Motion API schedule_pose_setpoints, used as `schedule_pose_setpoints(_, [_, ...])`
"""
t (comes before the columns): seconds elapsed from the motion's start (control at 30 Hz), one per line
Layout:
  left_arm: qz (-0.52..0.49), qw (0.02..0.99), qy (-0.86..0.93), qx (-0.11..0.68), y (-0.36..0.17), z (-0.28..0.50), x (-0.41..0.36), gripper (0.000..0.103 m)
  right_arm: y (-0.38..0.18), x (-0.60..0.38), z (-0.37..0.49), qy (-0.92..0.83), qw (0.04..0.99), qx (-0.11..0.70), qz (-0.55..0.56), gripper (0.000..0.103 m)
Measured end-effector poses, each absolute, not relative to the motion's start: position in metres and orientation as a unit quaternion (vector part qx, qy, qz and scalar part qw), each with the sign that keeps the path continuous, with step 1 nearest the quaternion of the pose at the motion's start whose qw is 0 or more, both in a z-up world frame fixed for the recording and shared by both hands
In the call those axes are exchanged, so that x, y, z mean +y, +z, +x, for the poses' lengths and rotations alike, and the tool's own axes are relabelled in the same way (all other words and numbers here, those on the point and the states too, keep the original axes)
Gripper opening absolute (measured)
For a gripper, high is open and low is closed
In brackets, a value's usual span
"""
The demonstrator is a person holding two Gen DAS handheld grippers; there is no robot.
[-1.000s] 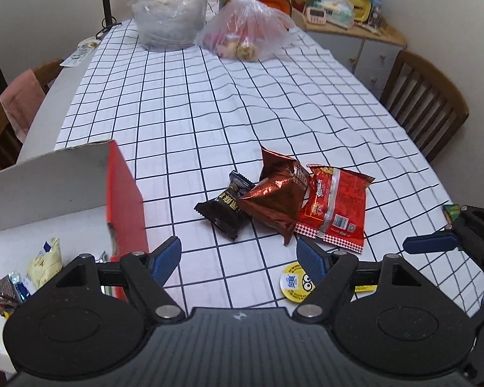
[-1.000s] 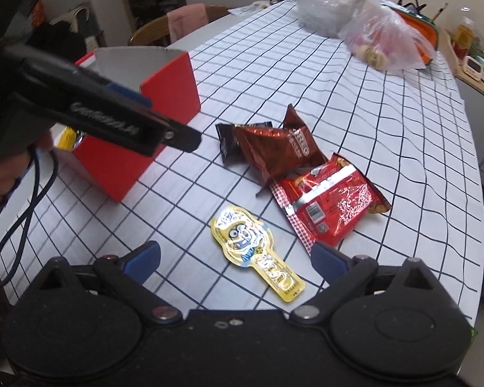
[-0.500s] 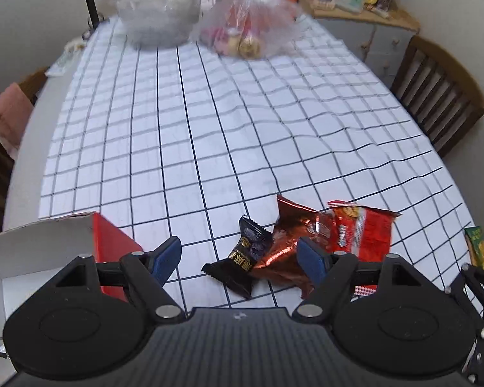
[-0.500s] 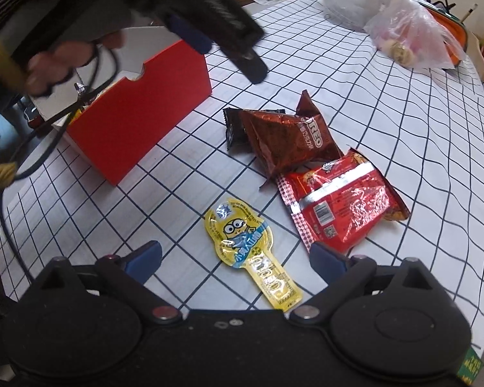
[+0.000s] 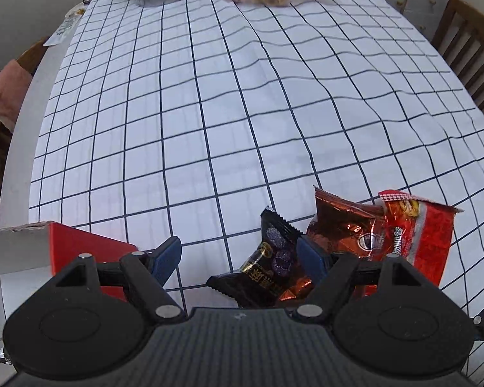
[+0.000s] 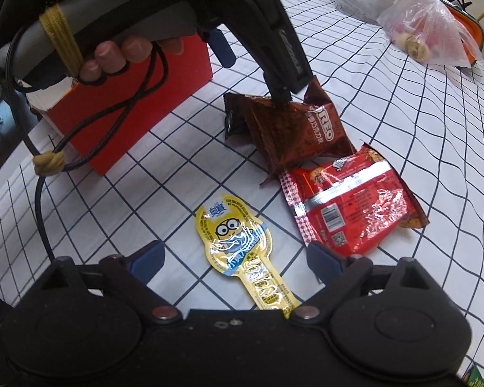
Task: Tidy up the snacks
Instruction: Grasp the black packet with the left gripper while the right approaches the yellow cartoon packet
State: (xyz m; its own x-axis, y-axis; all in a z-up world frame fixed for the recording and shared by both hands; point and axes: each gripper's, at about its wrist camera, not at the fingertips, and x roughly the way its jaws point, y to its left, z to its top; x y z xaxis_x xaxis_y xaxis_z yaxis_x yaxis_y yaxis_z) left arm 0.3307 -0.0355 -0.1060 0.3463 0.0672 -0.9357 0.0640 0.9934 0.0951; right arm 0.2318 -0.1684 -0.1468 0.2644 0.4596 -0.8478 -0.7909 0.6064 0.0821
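My left gripper [image 5: 238,258] is open and low over a black snack packet [image 5: 264,274], which lies between its blue pads [image 5: 167,258]. Its right pad sits at the edge of a brown Oreo packet [image 5: 345,235], which partly overlaps a red packet [image 5: 419,242]. My right gripper [image 6: 235,258] hangs over a yellow cartoon packet [image 6: 238,245]. Its jaws are closing with the packet between them, and the pads are not touching it. The right wrist view shows the left gripper [image 6: 255,74] held by a hand, one finger tip down on the Oreo packet [image 6: 306,129] beside the red packet [image 6: 348,206].
A red open-topped box [image 6: 138,109] with white inner walls stands on the checked tablecloth [image 5: 209,113], left of the snacks. Two plastic bags [image 6: 429,32] of goods sit at the table's far end. A wooden chair [image 5: 468,58] stands at the right edge.
My left gripper moved right and down, away from the box, onto the black packet. My right gripper sank toward the yellow packet, and its jaws narrowed a little.
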Motion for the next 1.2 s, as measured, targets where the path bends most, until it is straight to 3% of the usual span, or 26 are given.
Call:
schedule_pose_setpoints(0.6, [0.064, 0.805, -0.025, 0.589, -0.137, 0.329, -0.041, 0.077, -0.169, -0.145, 0.232, 0.407, 0.763, 0.44, -0.242, 0.07])
schedule_pose_setpoints(0.9, [0.043, 0.806, -0.038, 0.589, -0.145, 0.322, -0.039, 0.036, -0.167, -0.148, 0.229, 0.404, 0.77, 0.433, -0.235, 0.052])
schedule_pose_setpoints(1.2, [0.028, 0.814, -0.022, 0.579, -0.139, 0.296, -0.033, 0.031, -0.164, -0.152, 0.222, 0.378, 0.787, 0.436, -0.219, 0.051])
